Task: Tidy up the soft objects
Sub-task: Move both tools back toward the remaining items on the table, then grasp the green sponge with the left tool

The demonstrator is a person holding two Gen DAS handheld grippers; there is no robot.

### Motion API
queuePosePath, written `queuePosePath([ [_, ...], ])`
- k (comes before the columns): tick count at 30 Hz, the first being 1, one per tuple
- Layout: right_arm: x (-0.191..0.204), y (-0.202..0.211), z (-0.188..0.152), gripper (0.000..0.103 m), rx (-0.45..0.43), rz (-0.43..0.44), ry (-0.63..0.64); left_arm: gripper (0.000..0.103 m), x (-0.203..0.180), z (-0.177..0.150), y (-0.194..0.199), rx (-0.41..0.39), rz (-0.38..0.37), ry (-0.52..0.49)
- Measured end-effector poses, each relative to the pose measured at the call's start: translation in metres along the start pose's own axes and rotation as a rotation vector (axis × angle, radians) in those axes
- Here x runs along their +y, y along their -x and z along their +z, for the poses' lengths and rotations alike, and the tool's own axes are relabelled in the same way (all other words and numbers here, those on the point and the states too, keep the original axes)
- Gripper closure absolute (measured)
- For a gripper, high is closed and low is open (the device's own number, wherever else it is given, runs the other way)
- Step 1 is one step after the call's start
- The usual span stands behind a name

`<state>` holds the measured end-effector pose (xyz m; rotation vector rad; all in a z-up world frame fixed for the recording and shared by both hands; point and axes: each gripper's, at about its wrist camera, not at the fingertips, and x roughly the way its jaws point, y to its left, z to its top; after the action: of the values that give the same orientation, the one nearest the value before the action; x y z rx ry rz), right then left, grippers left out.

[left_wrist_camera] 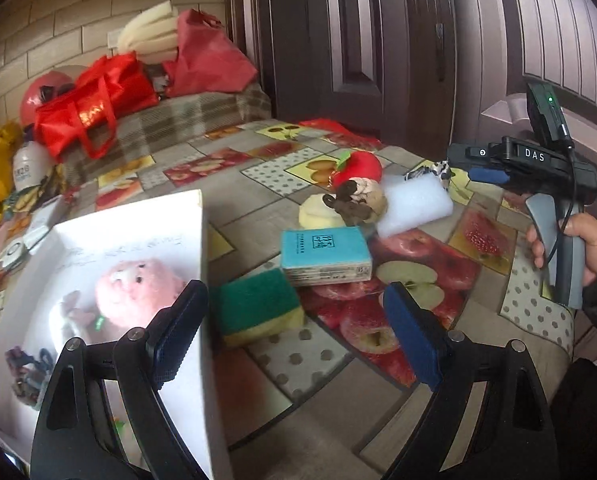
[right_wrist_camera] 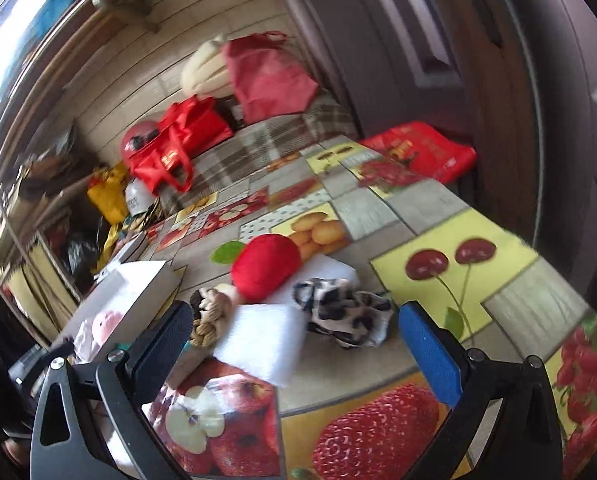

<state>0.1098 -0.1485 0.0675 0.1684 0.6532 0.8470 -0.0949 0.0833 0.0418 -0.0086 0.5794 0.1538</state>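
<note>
A white box (left_wrist_camera: 110, 240) at the left holds a pink plush (left_wrist_camera: 138, 292) and some small items. My left gripper (left_wrist_camera: 294, 332) is open and empty just above a green and yellow sponge (left_wrist_camera: 258, 308). Beyond lie a teal tissue pack (left_wrist_camera: 324, 256), a cream soft piece (left_wrist_camera: 318, 212), a brown knotted toy (left_wrist_camera: 358, 200), a white foam block (left_wrist_camera: 414, 208) and a red plush apple (left_wrist_camera: 358, 168). My right gripper (right_wrist_camera: 294, 344) is open and empty above the white foam block (right_wrist_camera: 258, 340), with a black and white cloth (right_wrist_camera: 338, 312) and the red apple (right_wrist_camera: 266, 268) just ahead.
The table carries a fruit-print cloth (left_wrist_camera: 234, 164). Red bags (left_wrist_camera: 94, 112) and foam (left_wrist_camera: 150, 32) pile up at the back left. A dark door (left_wrist_camera: 378, 40) stands behind. A red bag (right_wrist_camera: 422, 148) lies at the table's far right edge.
</note>
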Motion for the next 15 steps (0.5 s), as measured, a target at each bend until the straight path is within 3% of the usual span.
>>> queuePosePath([
  [5, -0.008, 0.004, -0.001, 0.0, -0.001, 0.019, -0.043, 0.013, 0.012, 0.022, -0.038, 0.092, -0.066, 0.106],
  [7, -0.011, 0.006, -0.001, 0.0, -0.008, 0.031, -0.054, 0.013, 0.011, 0.025, -0.053, 0.144, -0.058, 0.127],
  [12, -0.019, 0.008, -0.001, 0.0, -0.013, 0.05, -0.097, 0.013, -0.005, 0.017, -0.069, 0.228, 0.003, 0.067],
  [15, -0.023, 0.008, -0.001, 0.0, -0.015, 0.053, -0.12, 0.013, -0.013, 0.01, -0.056, 0.236, -0.065, 0.082],
])
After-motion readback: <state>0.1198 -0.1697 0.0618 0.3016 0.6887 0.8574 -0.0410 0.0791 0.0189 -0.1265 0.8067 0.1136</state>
